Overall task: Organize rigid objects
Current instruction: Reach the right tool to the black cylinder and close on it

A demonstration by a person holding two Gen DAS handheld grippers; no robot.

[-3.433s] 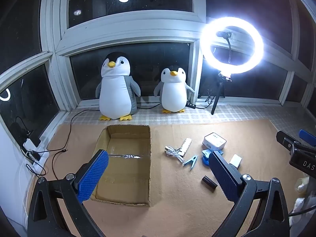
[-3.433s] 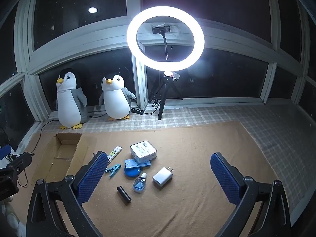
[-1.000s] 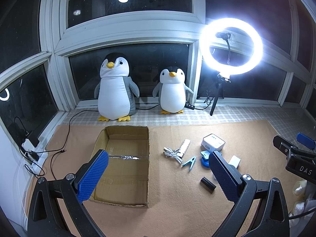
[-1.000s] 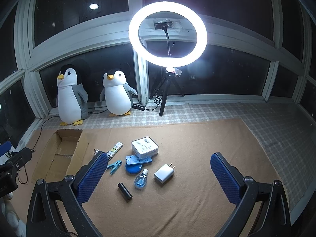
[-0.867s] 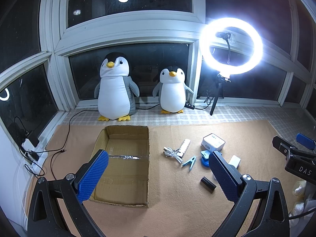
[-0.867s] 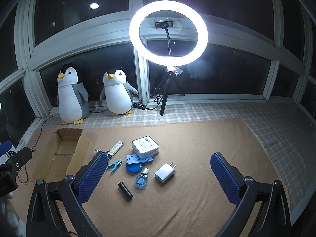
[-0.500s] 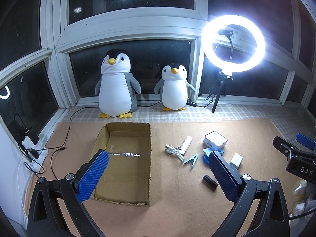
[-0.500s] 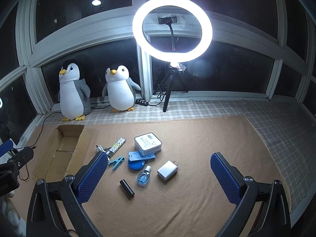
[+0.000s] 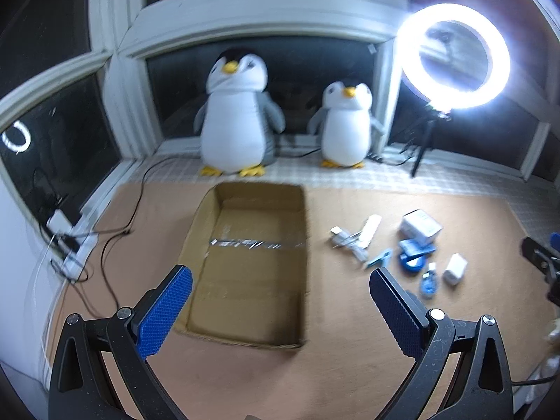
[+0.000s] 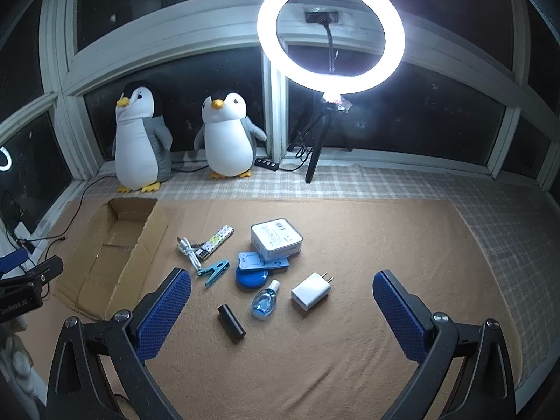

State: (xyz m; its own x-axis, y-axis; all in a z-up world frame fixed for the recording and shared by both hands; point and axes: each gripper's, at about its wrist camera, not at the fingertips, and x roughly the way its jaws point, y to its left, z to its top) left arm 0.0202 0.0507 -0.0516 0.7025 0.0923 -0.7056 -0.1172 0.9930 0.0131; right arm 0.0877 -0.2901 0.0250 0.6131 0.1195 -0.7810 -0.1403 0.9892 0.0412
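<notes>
An open empty cardboard box point(image 9: 252, 262) point(image 10: 115, 255) lies on the tan mat. To its right lie small objects: a white square box point(image 10: 276, 238), a white charger plug point(image 10: 311, 290), a blue bottle point(image 10: 264, 301), a black cylinder point(image 10: 231, 323), a blue clip point(image 10: 213, 272), a blue round case point(image 10: 252, 273), a patterned stick point(image 10: 217, 239) and a white cable point(image 10: 187, 248). My left gripper point(image 9: 280, 301) is open and empty, above the box's near end. My right gripper point(image 10: 281, 304) is open and empty, above the charger and bottle.
Two plush penguins point(image 10: 140, 140) point(image 10: 227, 136) stand on the window ledge. A lit ring light on a tripod point(image 10: 330, 31) stands behind the objects. Cables and a power strip point(image 9: 63, 234) lie at the left edge. A checked cloth point(image 10: 490, 210) borders the mat.
Both grippers have moved forward and lower toward the mat. The left view has shifted toward the box and is blurred by motion. No object has moved.
</notes>
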